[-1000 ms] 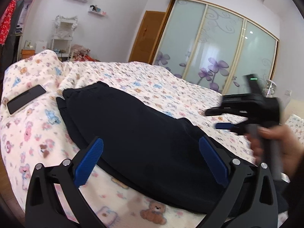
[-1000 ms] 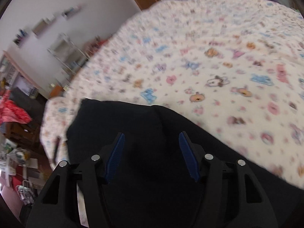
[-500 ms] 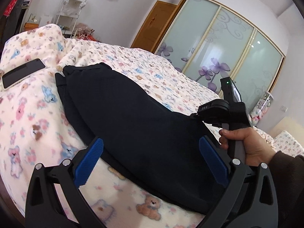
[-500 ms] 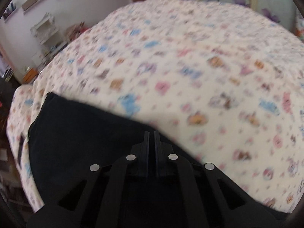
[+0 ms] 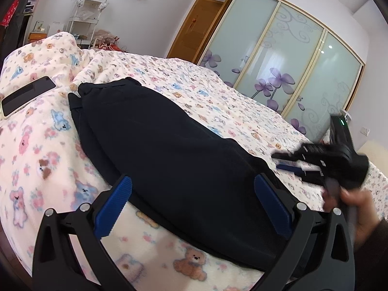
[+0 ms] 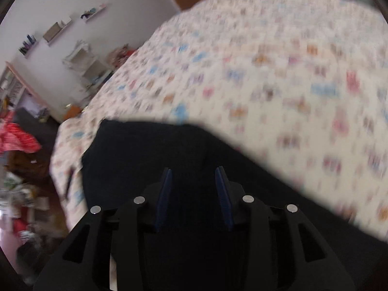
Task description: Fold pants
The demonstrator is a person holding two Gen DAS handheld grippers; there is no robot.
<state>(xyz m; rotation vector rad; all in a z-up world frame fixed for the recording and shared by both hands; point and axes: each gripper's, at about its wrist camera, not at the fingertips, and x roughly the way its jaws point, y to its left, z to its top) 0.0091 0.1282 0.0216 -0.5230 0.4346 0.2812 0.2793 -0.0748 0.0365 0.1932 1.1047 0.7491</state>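
Black pants (image 5: 169, 150) lie folded lengthwise on the bear-print bedspread (image 5: 36, 145), waistband at the far left. My left gripper (image 5: 194, 201) is open and empty, its blue pads (image 5: 114, 206) straddling the near end of the pants just above the cloth. My right gripper (image 6: 193, 194) is open and empty above the pants (image 6: 150, 160); it also shows in the left wrist view (image 5: 291, 161), blurred, off the pants' right edge over the bedspread, held by a hand.
A black phone (image 5: 26, 94) lies on the bedspread at the far left. Sliding wardrobe doors (image 5: 291, 55) and a wooden door (image 5: 194, 29) stand behind the bed. A white shelf rack (image 5: 84, 19) and clutter stand at the left wall.
My right gripper was shut half a second ago and is now open; it has moved right, away from the pants' edge. My left gripper has stayed open over the near end.
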